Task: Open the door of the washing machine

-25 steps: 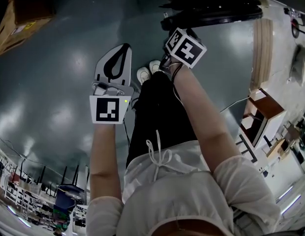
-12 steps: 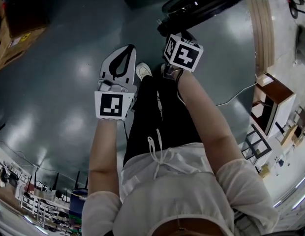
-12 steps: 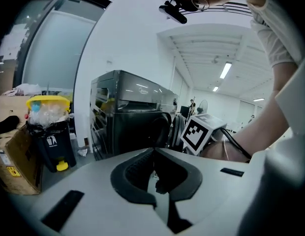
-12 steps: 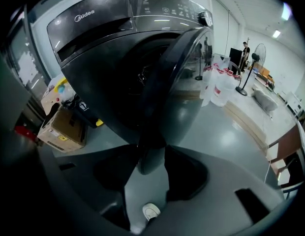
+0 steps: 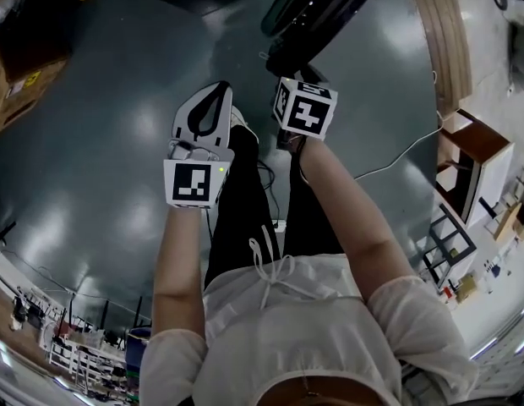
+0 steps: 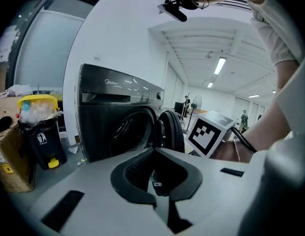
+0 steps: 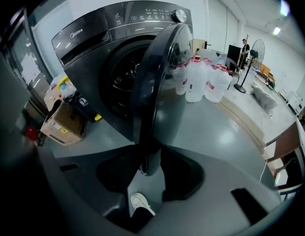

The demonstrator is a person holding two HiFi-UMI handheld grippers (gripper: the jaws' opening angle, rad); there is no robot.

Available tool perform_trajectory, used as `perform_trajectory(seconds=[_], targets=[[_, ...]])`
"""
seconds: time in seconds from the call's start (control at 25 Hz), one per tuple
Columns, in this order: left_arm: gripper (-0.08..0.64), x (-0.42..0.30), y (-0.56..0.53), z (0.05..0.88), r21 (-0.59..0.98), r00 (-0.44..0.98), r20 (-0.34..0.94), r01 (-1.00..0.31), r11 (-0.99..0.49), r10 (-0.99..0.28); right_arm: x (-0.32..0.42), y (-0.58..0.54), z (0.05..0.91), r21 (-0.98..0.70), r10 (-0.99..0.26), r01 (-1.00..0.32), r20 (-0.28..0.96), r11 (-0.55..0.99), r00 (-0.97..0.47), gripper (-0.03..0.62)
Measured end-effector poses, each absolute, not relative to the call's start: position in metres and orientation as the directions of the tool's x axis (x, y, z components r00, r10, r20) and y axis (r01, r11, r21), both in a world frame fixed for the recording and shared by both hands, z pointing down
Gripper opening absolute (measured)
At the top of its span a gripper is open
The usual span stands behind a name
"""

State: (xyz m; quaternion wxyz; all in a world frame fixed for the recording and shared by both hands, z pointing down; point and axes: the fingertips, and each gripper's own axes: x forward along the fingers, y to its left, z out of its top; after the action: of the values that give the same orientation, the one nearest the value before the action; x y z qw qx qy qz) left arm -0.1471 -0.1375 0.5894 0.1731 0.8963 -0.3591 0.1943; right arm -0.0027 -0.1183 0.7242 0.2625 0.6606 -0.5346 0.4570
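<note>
Beside one washing machine [image 7: 93,43], its one door [image 7: 160,77] open: one black bin [image 6: 42,142].

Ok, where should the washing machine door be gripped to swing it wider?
On the free rim of the door, the edge swung out farthest from the washing machine. It stands ajar and edge-on, thin enough to pinch, so probably come from the front, straddling its two faces.

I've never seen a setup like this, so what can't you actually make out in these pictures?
Drum interior, right gripper view: too dark, partly behind the open door.
Control panel labels, same view: too small.
Washing machine body, head view: mostly cut off by the top edge.
</note>
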Motion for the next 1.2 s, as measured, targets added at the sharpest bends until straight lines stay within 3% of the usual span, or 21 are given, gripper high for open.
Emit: perform_trajectory(seconds=[0.8,1.2], targets=[[0.021,0.033,-0.045,0.591,0.147,0.688,0.427,-0.693,-0.706,-0.587,0.196,-0.011,0.730,-0.116,-0.480,-0.959,0.877,-0.258,0.022,0.087],[0.022,0.119,-0.019,0.590,0.129,0.705,0.425,-0.668,-0.733,-0.568,0.292,0.003,0.728,-0.091,-0.505,-0.986,0.863,-0.141,-0.008,0.086]])
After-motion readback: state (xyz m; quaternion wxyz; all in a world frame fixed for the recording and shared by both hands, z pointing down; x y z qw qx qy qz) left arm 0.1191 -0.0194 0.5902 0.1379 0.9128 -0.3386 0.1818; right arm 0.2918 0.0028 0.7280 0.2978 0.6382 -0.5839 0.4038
